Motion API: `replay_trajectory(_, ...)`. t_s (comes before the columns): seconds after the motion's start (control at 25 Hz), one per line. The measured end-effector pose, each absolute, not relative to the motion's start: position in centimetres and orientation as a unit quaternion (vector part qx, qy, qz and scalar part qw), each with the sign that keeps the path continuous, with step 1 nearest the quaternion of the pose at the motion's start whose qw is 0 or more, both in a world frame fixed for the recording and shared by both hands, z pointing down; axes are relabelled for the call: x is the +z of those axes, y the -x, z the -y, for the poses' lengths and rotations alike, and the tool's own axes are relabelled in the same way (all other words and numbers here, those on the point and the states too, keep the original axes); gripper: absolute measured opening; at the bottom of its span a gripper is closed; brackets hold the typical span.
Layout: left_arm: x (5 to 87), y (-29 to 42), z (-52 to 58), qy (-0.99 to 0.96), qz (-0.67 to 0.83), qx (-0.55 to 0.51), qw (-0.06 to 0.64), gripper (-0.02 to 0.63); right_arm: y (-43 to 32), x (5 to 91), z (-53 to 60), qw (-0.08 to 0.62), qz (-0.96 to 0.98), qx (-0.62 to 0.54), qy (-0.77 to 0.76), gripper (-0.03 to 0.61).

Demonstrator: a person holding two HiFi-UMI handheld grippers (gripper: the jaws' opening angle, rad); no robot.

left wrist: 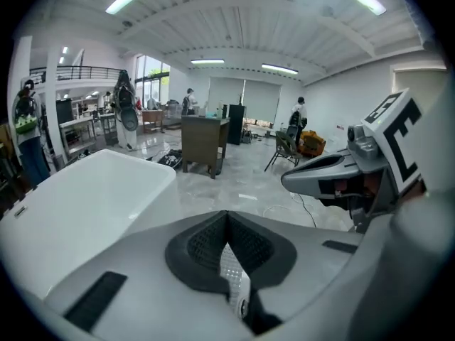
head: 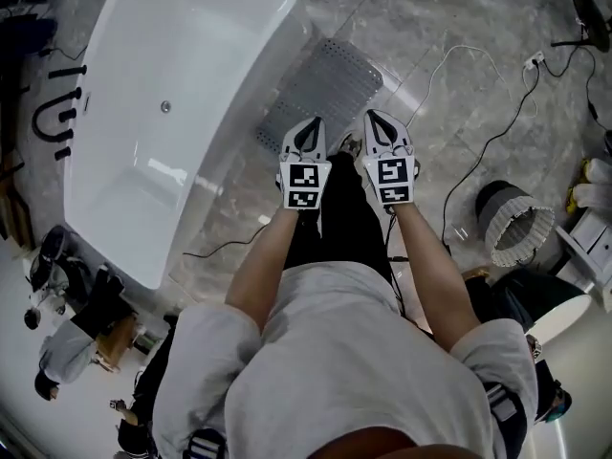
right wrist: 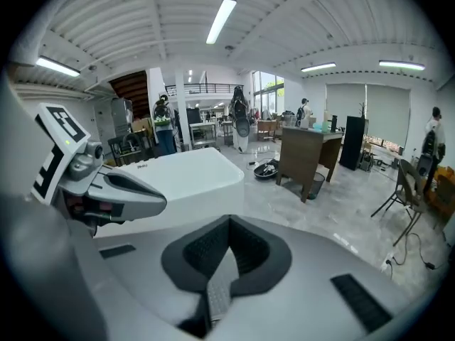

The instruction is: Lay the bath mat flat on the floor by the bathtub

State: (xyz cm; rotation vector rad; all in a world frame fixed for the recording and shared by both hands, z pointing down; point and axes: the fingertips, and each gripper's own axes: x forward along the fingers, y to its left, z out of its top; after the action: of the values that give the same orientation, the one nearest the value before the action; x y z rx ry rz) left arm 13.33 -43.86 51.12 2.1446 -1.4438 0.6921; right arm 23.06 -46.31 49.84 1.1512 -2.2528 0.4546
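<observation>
The left claw (head: 308, 132) and right claw (head: 381, 124) each pinch the near edge of the grey mat (head: 325, 84). The mat stretches away from them over the floor (head: 392, 8), just beside the tub (head: 172, 113).

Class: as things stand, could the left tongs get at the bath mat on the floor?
Probably yes: the bath mat lies bare beside the bathtub, just ahead of the left tongs, with nothing between. They are shut and must open first.
</observation>
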Motion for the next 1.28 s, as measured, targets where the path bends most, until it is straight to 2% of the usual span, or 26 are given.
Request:
replay_trajectory(0.36,40.1,-7.6,35.9,-0.791,0.554,0.173,0.196,0.011,-15.7,38.1,38.9,0.221,0.863,0.109,-0.440,0.006)
replay_trajectory(0.68,34.4,-3.8,27.6,-0.808,0.550,0.153,0.149,0.011,-10.0,31.7,29.7,0.205,0.888,0.055,-0.409,0.006)
replay_trajectory(1.0,29.2,-0.6,21.2,-0.783,0.598,0.124,0.119,0.011,-9.8,26.3,23.5,0.167,0.891,0.026,-0.421,0.006)
replay_trajectory(1.28,25.6,-3.0,15.9,-0.750,0.645,0.103,0.098,0.011,-10.8,22.5,18.0,0.143,0.931,-0.035,-0.334,0.006)
